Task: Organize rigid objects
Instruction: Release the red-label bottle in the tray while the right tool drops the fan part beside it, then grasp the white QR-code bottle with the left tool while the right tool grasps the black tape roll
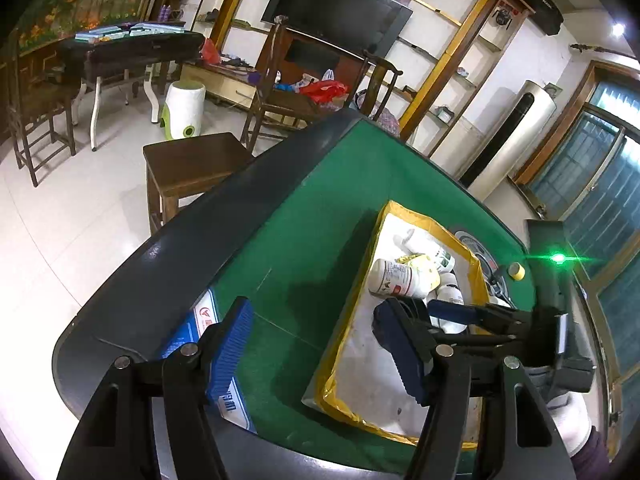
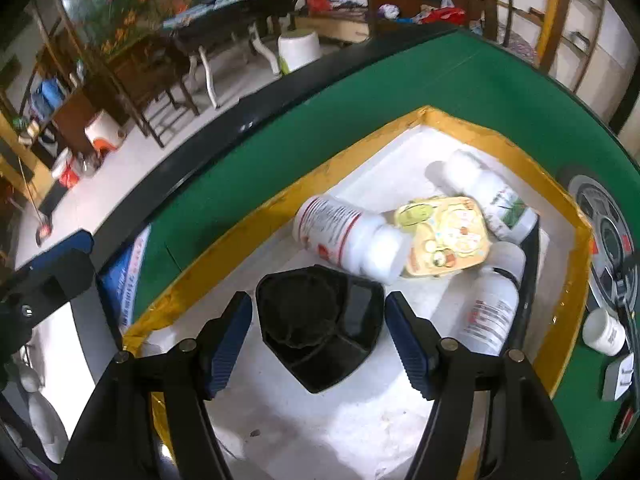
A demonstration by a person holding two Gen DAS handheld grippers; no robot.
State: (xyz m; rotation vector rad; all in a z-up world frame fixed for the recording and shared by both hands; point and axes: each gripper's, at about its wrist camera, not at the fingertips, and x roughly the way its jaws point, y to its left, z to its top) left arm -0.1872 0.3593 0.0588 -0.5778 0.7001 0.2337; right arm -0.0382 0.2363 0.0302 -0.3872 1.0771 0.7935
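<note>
Black plastic holder is framed between the spread fingers of the right hand-held gripper inside the yellow-rimmed tray — not gripped. Left hand-held gripper is seen released too. Crowded bottles could be knocked — clearance looks tight.

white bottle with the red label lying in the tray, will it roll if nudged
The white plastic bottle with the red-striped label lies on its side, so it would probably roll. The yellow cartoon-printed tin against its cap end may block that. Its rigid-looking body likely keeps its shape when gripped.
</note>
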